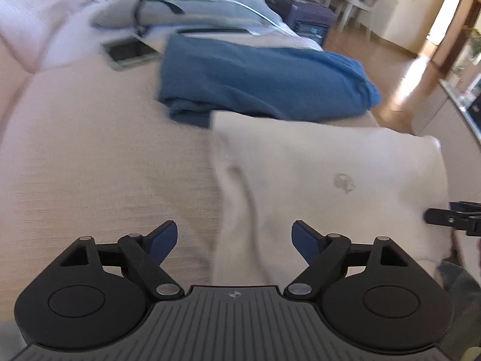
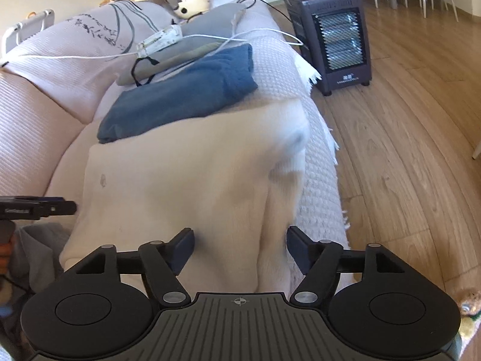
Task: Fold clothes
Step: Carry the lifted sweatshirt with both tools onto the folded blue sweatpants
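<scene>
Lower centre of both wrist views: cream garment (image 1: 324, 180) spread flat on sofa seat (image 1: 105, 156), partly folded, long axis running away from the tools toward upper frame. Left tool (image 1: 234, 240) at bottom centre of left view, jaws wide apart, nothing between them; garment's left edge passes right through the gap, bulk of cloth lying to lower right and centre right. Right tool (image 2: 239, 245) at bottom centre of right view, jaws also spread, empty, hovering over near hem; raised fold ridge runs up frame just inside its right finger. Cream garment (image 2: 186, 180) fills centre of that view, far right corner bunched and blurred near sofa edge. Each tool visible in the other's view at frame edge, so both flank the near hem, left one at left edge, right one nearer right side; about equally close. Contact with cloth not certain from these views.

Blue folded garment (image 1: 258, 81) beyond, upper centre, touching or slightly under far edge of cream one; same piece (image 2: 180, 99) at upper centre-left in right view. Heater (image 2: 333, 36) on floor, upper right, well apart.

Likely step: grip near hem corners, carry forward along long axis for next fold. Risk: left tool pinching edge only, cloth slipping.
</scene>
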### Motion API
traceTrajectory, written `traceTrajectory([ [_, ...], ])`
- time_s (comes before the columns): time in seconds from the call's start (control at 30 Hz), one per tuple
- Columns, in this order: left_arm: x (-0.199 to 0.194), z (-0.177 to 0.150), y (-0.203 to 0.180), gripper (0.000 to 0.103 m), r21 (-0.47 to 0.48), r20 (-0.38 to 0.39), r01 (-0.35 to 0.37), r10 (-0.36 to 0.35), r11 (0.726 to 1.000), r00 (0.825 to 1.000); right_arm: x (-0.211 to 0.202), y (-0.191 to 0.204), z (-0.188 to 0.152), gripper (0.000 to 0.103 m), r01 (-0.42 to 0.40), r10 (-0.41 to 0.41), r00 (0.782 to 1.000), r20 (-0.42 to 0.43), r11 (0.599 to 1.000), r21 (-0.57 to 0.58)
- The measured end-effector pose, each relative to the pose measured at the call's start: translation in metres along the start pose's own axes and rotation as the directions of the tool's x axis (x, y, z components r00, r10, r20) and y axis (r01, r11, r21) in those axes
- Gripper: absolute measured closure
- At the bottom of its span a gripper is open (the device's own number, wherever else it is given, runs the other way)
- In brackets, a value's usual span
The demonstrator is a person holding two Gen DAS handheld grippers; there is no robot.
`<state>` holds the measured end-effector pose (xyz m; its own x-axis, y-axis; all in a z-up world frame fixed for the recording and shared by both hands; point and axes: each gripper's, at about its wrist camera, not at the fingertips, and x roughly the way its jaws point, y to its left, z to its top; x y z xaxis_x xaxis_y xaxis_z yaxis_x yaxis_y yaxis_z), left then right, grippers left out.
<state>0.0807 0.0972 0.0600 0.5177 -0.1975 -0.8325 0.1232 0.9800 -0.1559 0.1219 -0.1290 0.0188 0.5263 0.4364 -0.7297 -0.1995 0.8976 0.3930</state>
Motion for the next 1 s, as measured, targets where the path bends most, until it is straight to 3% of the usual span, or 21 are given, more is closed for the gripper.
traceTrajectory([
  [0.1, 0.022, 0.000, -0.015, 0.017, 0.058, -0.034, 0.002, 0.000, 0.998, 0.999, 0.006, 0.002, 0.000, 0.021, -0.016, 0.016, 1.000, -0.004, 1.000, 0.003],
  [0.27, 0.034, 0.000, -0.015, 0.017, 0.018, -0.041, 0.028, -0.027, 0.999, 0.999, 0.014, 0.001, -0.001, 0.021, -0.034, 0.034, 0.999, -0.011, 0.999, 0.014],
  [0.37, 0.033, -0.001, -0.014, 0.037, 0.005, -0.042, 0.063, -0.063, 0.998, 0.997, 0.014, 0.003, -0.002, 0.024, -0.020, 0.020, 1.000, -0.010, 1.000, -0.006],
  [0.43, 0.028, -0.003, -0.018, 0.057, -0.001, -0.040, 0.091, -0.091, 0.996, 0.995, 0.012, 0.006, -0.002, 0.035, -0.018, 0.018, 1.000, -0.003, 1.000, -0.020],
  [0.47, 0.026, -0.003, -0.021, 0.060, 0.007, -0.037, 0.088, -0.088, 0.996, 0.995, 0.010, 0.008, -0.003, 0.038, -0.019, 0.019, 1.000, 0.001, 0.999, -0.026],
  [0.53, 0.020, -0.002, -0.027, 0.076, 0.026, -0.026, 0.081, -0.080, 0.996, 0.996, 0.007, 0.012, -0.004, 0.049, -0.013, 0.013, 1.000, 0.011, 0.999, -0.035],
  [0.6, 0.010, -0.001, -0.029, 0.083, 0.017, -0.006, 0.078, -0.078, 0.997, 0.997, 0.001, 0.016, -0.006, 0.058, -0.005, 0.006, 1.000, 0.025, 0.999, -0.040],
  [0.73, -0.018, 0.000, -0.030, 0.084, 0.023, 0.051, 0.113, -0.114, 0.993, 0.992, -0.015, 0.025, -0.008, 0.074, 0.022, -0.018, 0.997, 0.070, 0.997, -0.069],
  [1.0, -0.070, 0.017, -0.039, 0.084, 0.092, 0.153, 0.179, -0.192, 0.979, 0.970, -0.051, 0.050, 0.001, 0.076, 0.042, -0.023, 0.987, 0.157, 0.992, -0.121],
])
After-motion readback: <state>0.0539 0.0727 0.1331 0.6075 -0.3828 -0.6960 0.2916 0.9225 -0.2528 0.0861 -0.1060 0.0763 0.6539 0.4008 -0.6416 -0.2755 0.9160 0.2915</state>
